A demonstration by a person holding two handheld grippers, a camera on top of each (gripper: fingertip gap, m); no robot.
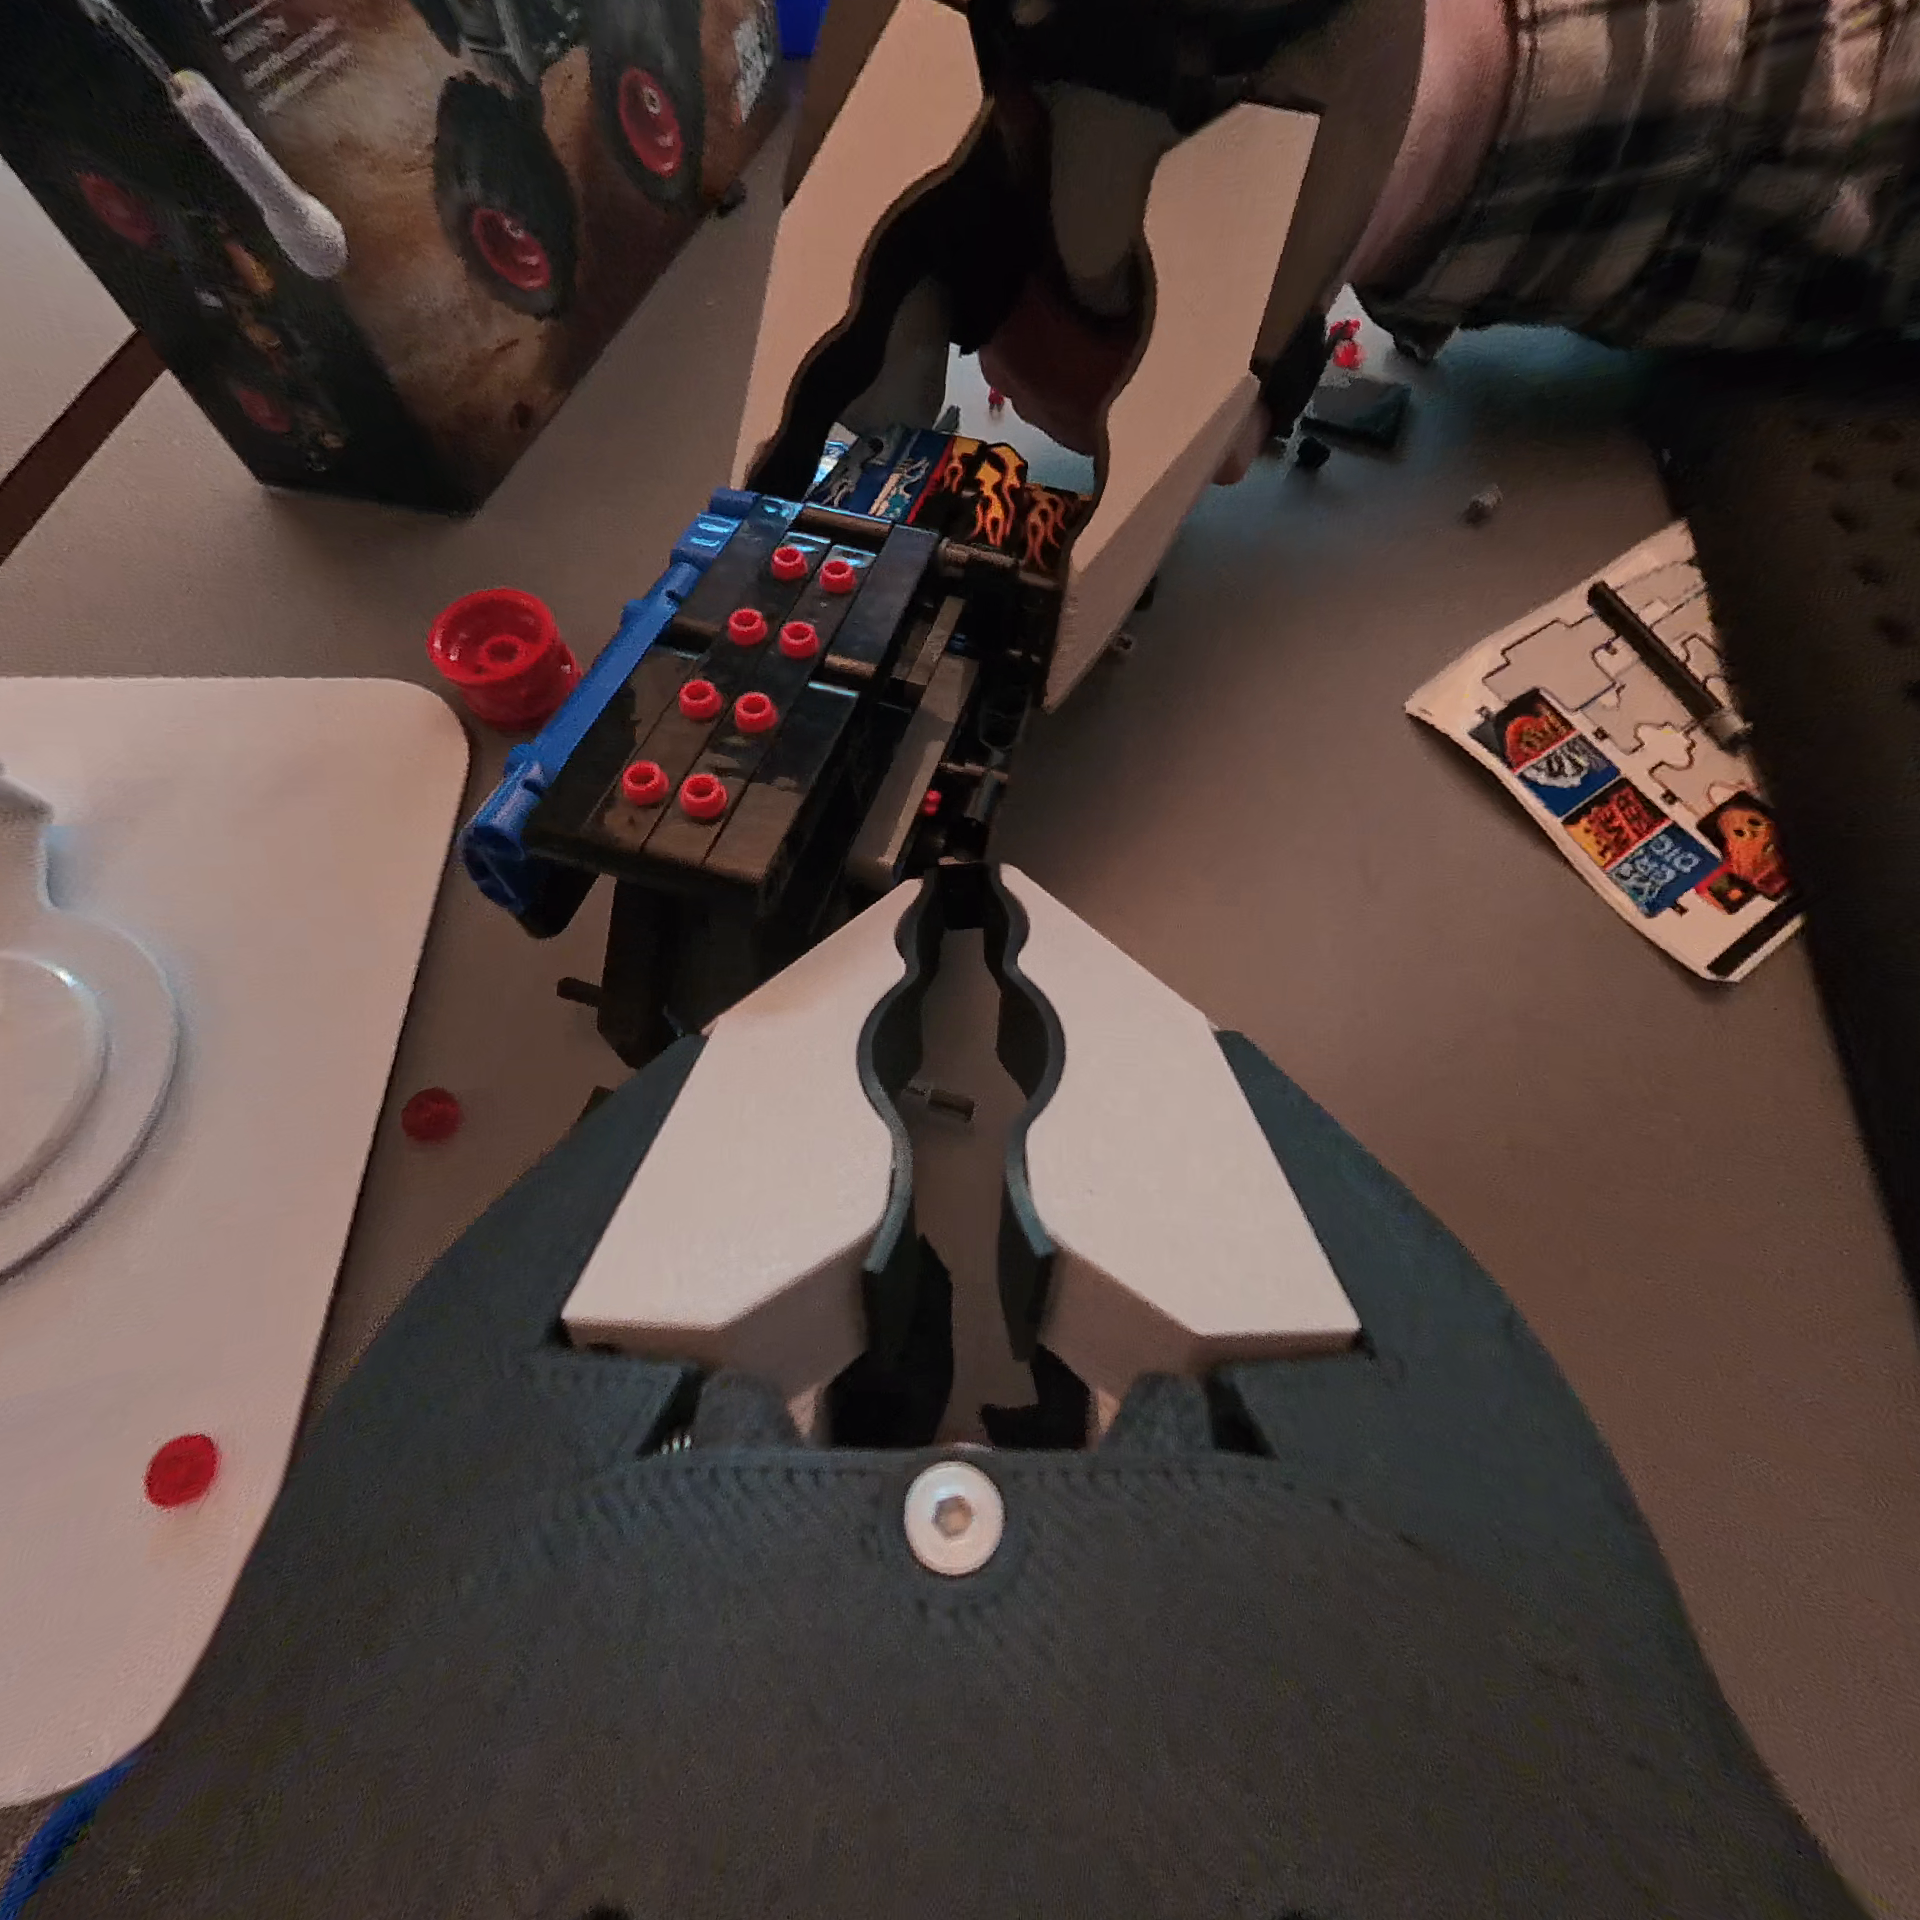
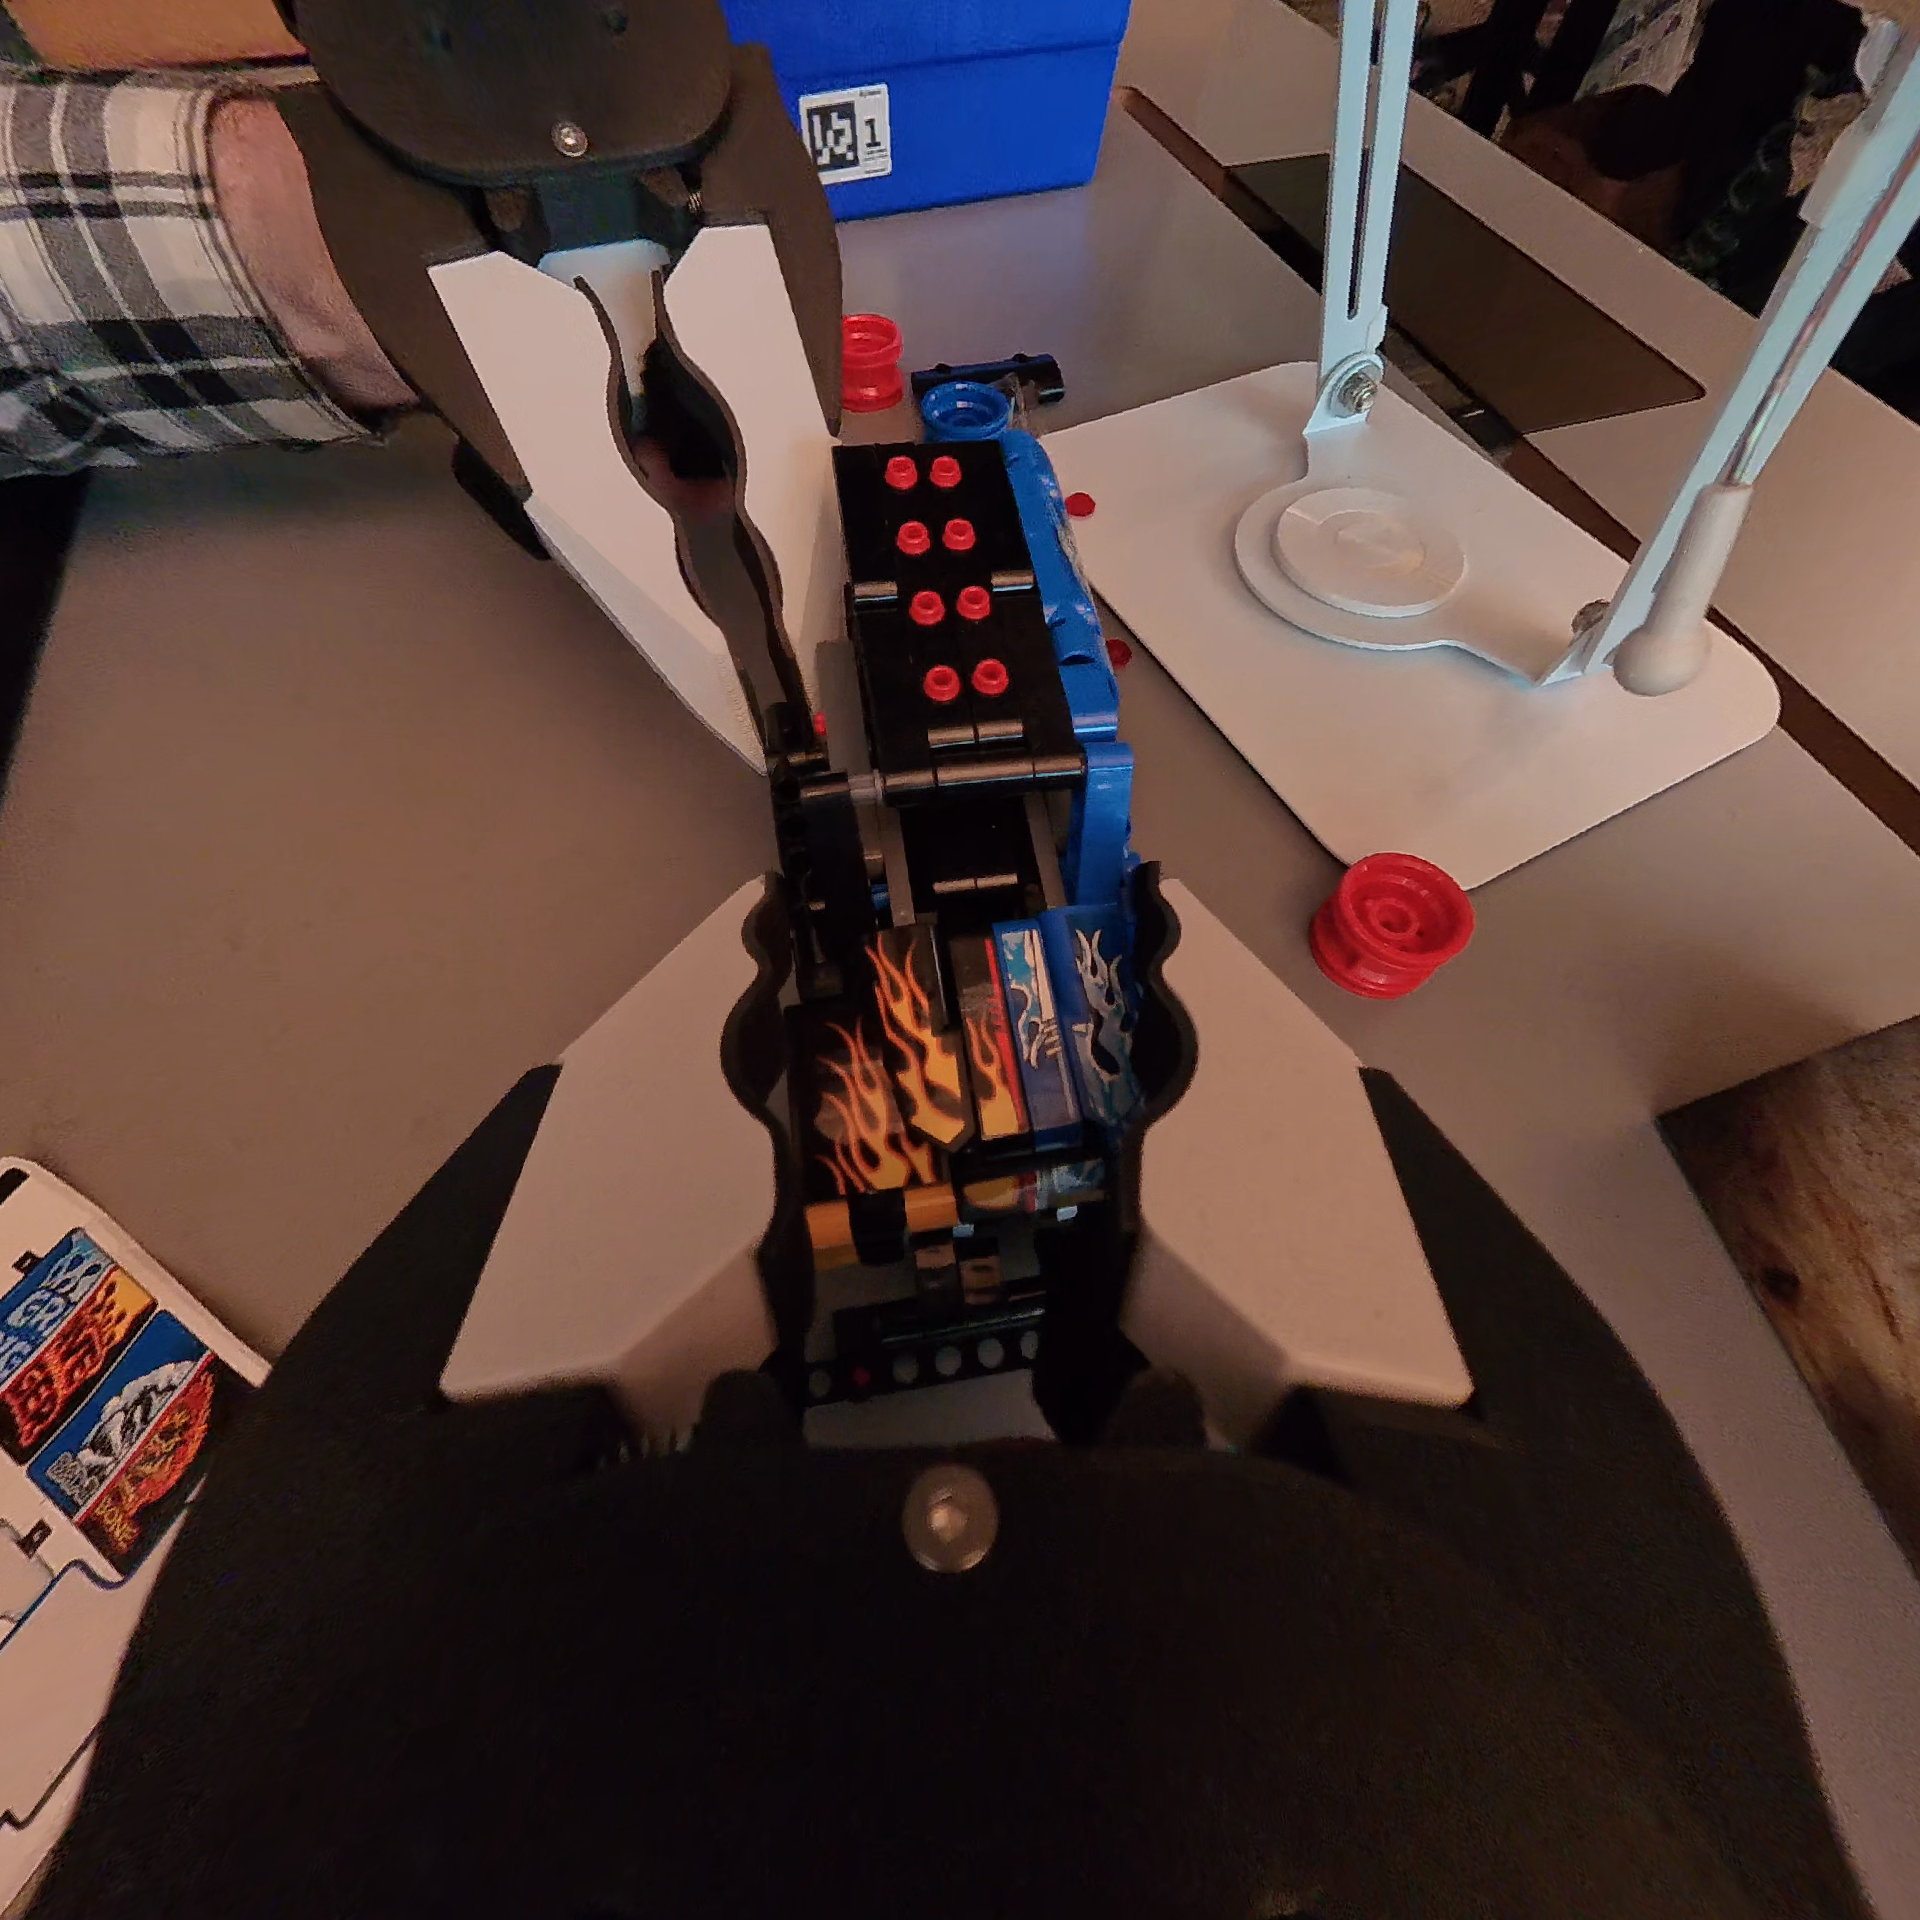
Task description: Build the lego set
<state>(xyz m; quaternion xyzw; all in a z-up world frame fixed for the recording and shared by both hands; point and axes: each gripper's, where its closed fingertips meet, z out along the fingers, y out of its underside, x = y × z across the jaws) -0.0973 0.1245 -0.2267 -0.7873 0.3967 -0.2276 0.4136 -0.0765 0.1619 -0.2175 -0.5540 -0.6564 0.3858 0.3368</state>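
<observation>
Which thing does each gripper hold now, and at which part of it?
The right gripper clamps the black and blue lego truck model around its flame-stickered end. The left gripper pinches a small black part on the model's opposite end.

The right gripper (image 2: 951, 1049) has its two white fingers (image 2: 644, 1164) spread apart around the front part of the lego model (image 2: 966, 665), and their dark inner pads lie against its two sides. The left gripper (image 1: 961, 894) comes from the opposite end, tilted downward, with its jaws nearly together so that only a thin gap is seen, and its tips pinch a small black part at the model's side. Behind the left gripper a forearm in a plaid sleeve (image 2: 125, 281) is visible.
</observation>
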